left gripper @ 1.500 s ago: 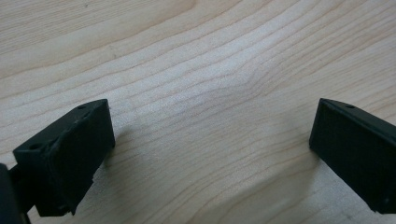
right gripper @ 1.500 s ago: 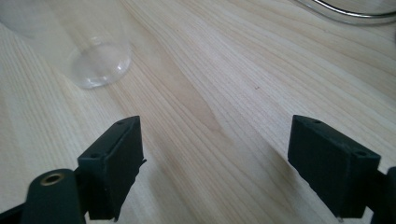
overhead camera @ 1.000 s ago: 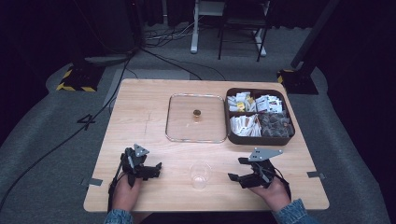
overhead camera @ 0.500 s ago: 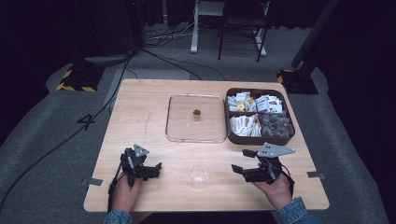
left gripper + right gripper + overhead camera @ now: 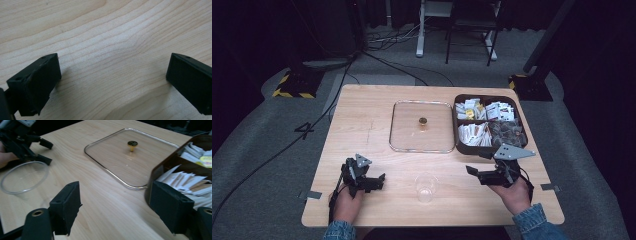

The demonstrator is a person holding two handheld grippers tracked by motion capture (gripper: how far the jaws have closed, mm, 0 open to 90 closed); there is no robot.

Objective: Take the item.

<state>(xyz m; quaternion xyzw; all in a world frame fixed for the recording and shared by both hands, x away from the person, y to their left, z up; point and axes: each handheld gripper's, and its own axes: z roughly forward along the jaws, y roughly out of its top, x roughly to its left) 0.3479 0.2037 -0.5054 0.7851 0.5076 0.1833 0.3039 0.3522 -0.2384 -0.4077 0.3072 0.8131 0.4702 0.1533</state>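
A pale wooden bench carries everything, standing on a grey floor mat. Toward its far right sits a dark brown compartment box packed with white and yellow sachets. Touching its left wall lies a flat clear glass lid with a metal rim and a small brass knob at its middle; the right gripper view shows the same lid lying flat, its knob upright, and the box at the right edge.

At the near edge two hands come in, both in denim cuffs. The person's left hand rests low on the bench, holding the left tool level and pointing rightward toward the middle. In the left gripper view its jaws stand wide apart just over bare wood grain, with nothing between them.

The right hand holds the right tool raised a little off the bench, near the box's front, pointing left and slightly away. Its jaws are spread wide as well and grip nothing; its own view looks between them across the bench.

Between the two tools, near the front edge, stands a small clear plastic cup, upright and apart from both. The right gripper view shows the cup just beside the left tool.
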